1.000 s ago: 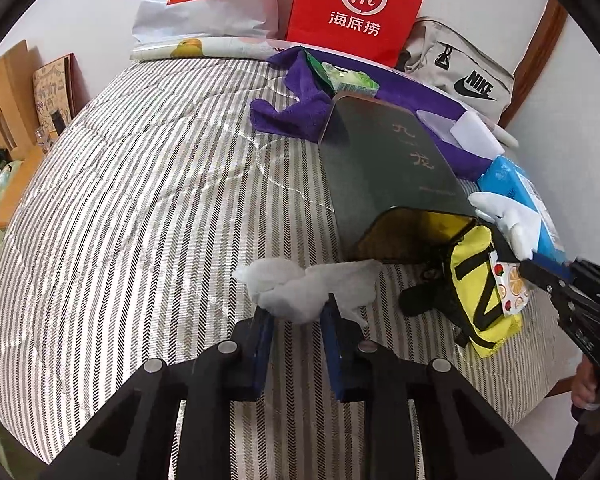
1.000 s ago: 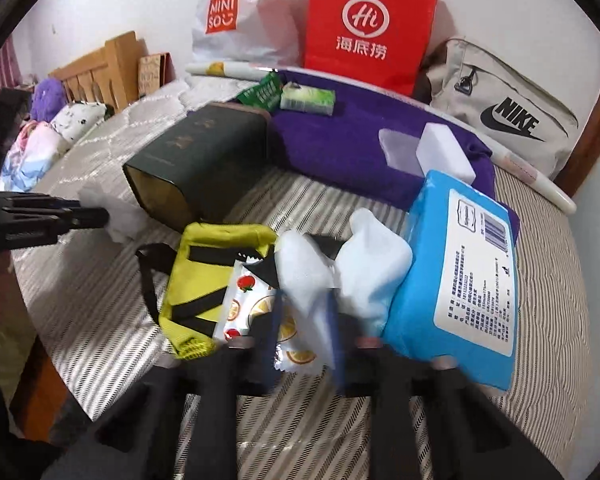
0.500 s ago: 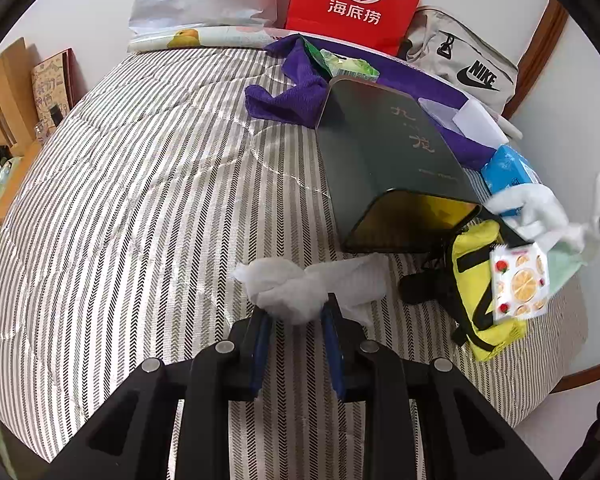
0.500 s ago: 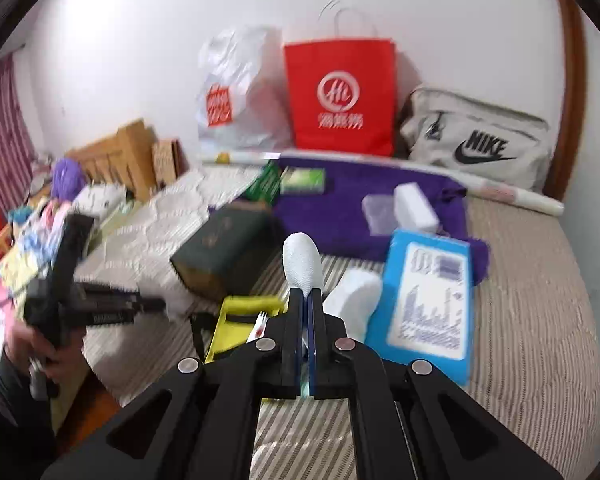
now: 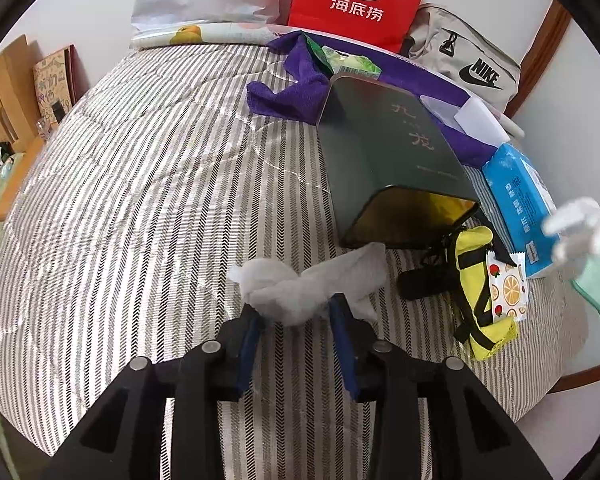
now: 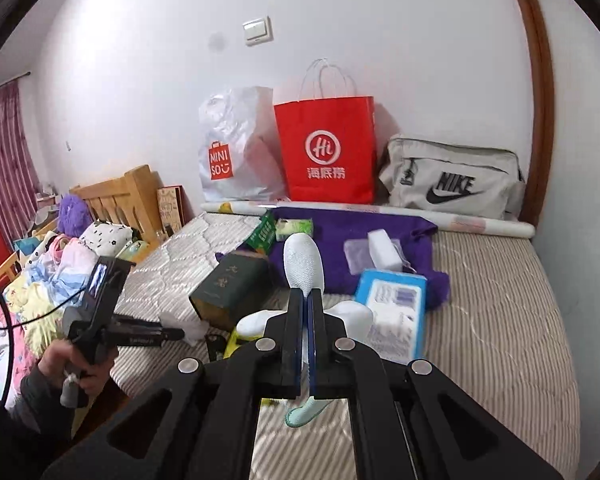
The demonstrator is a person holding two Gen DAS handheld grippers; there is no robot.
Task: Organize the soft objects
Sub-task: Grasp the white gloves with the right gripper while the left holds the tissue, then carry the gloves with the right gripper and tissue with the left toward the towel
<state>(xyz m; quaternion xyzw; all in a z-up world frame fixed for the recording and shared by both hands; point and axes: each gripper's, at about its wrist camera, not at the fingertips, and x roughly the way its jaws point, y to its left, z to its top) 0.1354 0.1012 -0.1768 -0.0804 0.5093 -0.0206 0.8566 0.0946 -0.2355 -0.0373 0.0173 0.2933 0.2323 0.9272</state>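
Surface: a bed with a grey-and-white striped quilted cover (image 5: 140,200), filling most of the left wrist view. Room: white wall, a white light switch (image 6: 257,31) at upper centre of the right wrist view, a brown wooden door frame (image 6: 538,92) along the right edge, red curtains (image 6: 0,152) at far left.

Against the wall, upper centre: 1 white plastic Miniso bag (image 6: 236,148), 1 red paper carrier bag with white logo (image 6: 326,150), 1 grey Nike fabric bag (image 6: 452,178).

On the bed, centre to right of the left wrist view: 1 purple cloth (image 5: 292,92), 1 dark green rectangular tin lying on its side (image 5: 388,152), its gold-lined mouth toward the camera, 1 blue pack of wipes (image 5: 516,200), 1 yellow pouch with black straps (image 5: 476,292).

Task items: 1 crumpled white tissue (image 5: 300,284), lying on the cover at lower centre, just in front of the tin mouth. The left gripper (image 5: 296,316) has its jaws opening, the tissue between them. 1 white sock with a pale green cuff (image 6: 304,264), lifted above the bed at centre of the right wrist view; toe up, cuff hanging below. The right gripper (image 6: 307,300) is clamped on this sock, jaws almost together.
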